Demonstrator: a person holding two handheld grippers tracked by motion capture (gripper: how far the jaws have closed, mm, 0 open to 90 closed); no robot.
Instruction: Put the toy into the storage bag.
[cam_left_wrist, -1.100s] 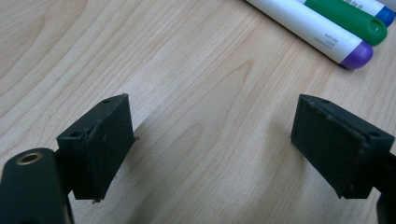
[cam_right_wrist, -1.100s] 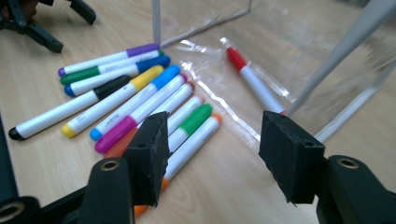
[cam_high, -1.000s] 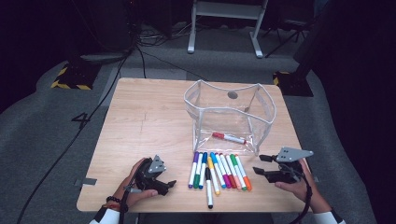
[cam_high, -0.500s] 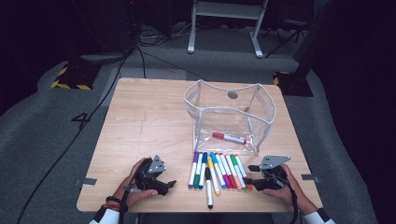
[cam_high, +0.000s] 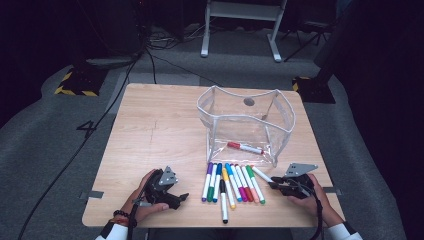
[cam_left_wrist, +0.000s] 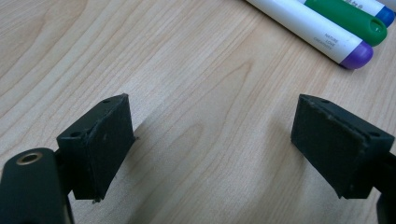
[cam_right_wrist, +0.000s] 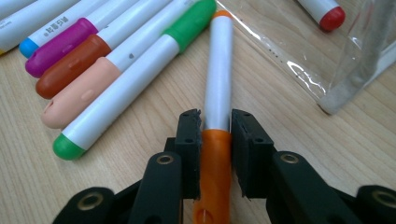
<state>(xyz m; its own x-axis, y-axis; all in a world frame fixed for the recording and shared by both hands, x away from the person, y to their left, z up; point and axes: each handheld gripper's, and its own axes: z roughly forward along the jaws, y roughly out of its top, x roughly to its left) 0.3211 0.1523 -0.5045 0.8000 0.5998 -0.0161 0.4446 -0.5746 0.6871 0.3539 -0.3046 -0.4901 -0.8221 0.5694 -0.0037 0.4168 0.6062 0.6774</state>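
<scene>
right gripper (cam_right_wrist: 215, 135): jaws just closed, now clamped on the orange-capped white marker (cam_right_wrist: 217, 93), bottom centre of its own view, marker flat on the light wooden table (cam_high: 150, 130)
left gripper (cam_left_wrist: 212, 144): jaws apart over bare wood, holding nothing
other markers: row of colour-capped white markers (cam_high: 230, 182) lower middle of the high view
clear plastic pouch (cam_high: 245, 125): just above the row, red-capped marker (cam_high: 245, 147) inside, I think lying flat

The left gripper (cam_left_wrist: 212, 154) held its two black jaws wide apart over bare wooden counter (cam_left_wrist: 187, 60). At one o'clock lay a purple-capped marker (cam_left_wrist: 313, 30) and, beyond it, a green-capped marker (cam_left_wrist: 350, 16).
</scene>
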